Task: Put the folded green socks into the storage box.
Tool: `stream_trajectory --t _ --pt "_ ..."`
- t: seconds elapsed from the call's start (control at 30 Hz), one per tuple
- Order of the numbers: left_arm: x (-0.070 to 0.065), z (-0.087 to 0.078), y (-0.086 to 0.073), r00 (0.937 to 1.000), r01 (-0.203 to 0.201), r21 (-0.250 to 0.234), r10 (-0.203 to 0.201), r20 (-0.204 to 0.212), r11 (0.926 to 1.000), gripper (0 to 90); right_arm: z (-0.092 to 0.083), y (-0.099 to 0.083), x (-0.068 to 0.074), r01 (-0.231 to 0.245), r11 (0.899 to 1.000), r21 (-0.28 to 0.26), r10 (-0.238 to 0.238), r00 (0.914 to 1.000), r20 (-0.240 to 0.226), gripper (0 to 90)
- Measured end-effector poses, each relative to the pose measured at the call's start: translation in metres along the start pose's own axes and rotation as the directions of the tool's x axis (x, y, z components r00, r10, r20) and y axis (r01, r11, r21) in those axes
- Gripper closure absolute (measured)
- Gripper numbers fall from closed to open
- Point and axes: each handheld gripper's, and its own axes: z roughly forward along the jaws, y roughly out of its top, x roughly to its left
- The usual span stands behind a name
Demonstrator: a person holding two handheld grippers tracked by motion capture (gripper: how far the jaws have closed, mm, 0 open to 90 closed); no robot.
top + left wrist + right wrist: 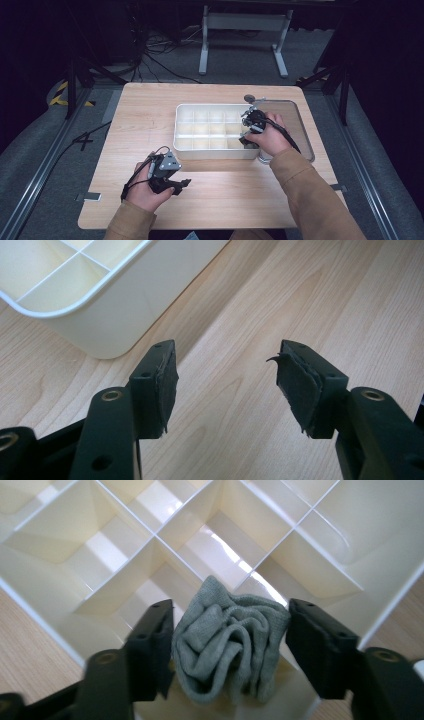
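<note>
Where compartments meet, crumpled sock (225, 640) upright.

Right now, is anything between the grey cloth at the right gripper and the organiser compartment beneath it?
Nothing visible. The bunched grey cloth sits between the right gripper jaws, already inside a near-edge compartment of the white organiser. The dividers stand around it, not under it, and the neighbouring compartments look empty.
</note>
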Motion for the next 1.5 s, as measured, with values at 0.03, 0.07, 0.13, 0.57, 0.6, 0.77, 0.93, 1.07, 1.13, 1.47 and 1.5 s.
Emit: stream_trajectory --t 0.03,0.07,0.13,0.57,0.6,0.77,0.93,1.07,1.13,1.47,1.5 --pt "0.0 0.0 0.0 1.0 -0.002 -0.001 0.002 0.001 1.0 42.1 0.001 0.0 0.0 0.016 1.0 0.012 -0.016 0.9998 0.008 54.1" --pt "0.0 0.0 0.0 1.0 -0.002 -0.001 0.002 0.001 1.0 42.1 0.001 0.0 0.0 0.016 1.0 0.012 -0.016 0.9998 0.008 54.1" --pt "0.001 0.0 -0.001 1.0 0.004 -0.004 -0.004 0.001 1.0 42.1 -0.002 0.0 -0.001 0.027 0.999 0.032 -0.027 0.9996 0.008 69.5" --pt "0.0 0.0 -0.001 1.0 0.004 -0.003 -0.004 0.003 1.0 42.1 0.026 -0.005 -0.002 0.011 0.985 0.171 -0.01 0.9999 -0.005 74.4" --pt "0.0 0.0 -0.001 1.0 0.004 -0.003 -0.004 0.003 1.0 42.1 0.026 -0.005 -0.002 0.011 0.985 0.171 -0.01 0.9999 -0.005 74.4" --pt "0.001 -0.001 -0.002 1.0 0.005 -0.003 -0.005 0.004 1.0 42.1 0.031 0.001 -0.003 -0.01 0.976 0.22 0.013 0.9998 -0.016 74.3" --pt "0.002 -0.001 -0.003 0.9999 0.01 -0.004 -0.01 0.004 0.9999 42.1 0.03 0.001 -0.004 -0.017 0.977 0.214 0.023 0.9995 -0.023 72.1" --pt "0.002 0.0 -0.002 1.0 0.006 -0.007 -0.006 0.004 1.0 42.0 0.022 -0.004 -0.008 -0.058 0.983 0.176 0.067 0.9967 -0.046 68.7" --pt "0.002 0.0 -0.002 1.0 0.007 0.0 -0.007 0.004 1.0 42.0 0.018 -0.006 -0.009 -0.084 0.985 0.153 0.092 0.9948 -0.044 66.1" --pt "-0.001 0.004 0.004 0.9998 -0.009 -0.001 0.009 0.02 1.0 41.9 -0.019 -0.012 -0.002 -0.067 0.998 0.006 0.067 0.9977 -0.006 52.1" --pt "-0.001 0.004 0.004 0.9997 -0.01 -0.002 0.01 0.021 1.0 41.9 -0.024 -0.013 -0.002 -0.061 0.998 -0.018 0.061 0.9981 -0.003 51.1"
